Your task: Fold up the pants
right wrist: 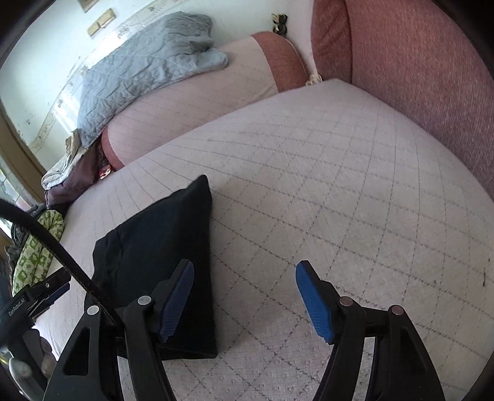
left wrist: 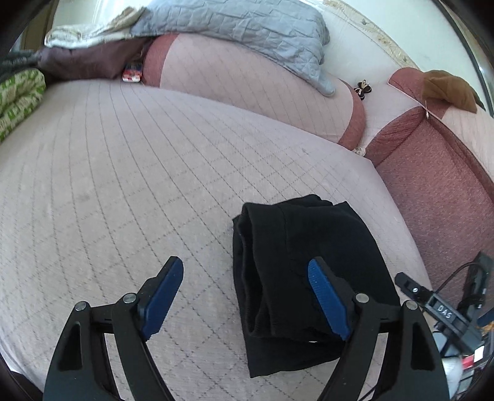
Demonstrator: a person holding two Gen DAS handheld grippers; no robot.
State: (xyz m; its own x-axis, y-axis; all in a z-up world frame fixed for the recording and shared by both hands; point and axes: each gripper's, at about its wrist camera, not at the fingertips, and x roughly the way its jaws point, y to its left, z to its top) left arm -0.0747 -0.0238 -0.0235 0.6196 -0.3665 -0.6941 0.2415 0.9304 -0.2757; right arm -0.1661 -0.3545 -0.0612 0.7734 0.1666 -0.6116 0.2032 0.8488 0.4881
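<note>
Quilted pink sofa seat (left wrist: pixel 154 160), red cushions (right wrist: pixel 416 61), grey blanket (left wrist: pixel 247 27).

Left tool (left wrist: pixel 245 288) and right tool (right wrist: pixel 244 291): black angular arms, ribbed blue pads (left wrist: pixel 327 300), silver pivot pins

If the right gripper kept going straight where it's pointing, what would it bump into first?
Probably the quilted cover of the sofa seat. The right gripper is open and tilted downward, with only bare cover between and ahead of its fingers. The folded black pants lie off to the left side, so it would likely miss them.
</note>
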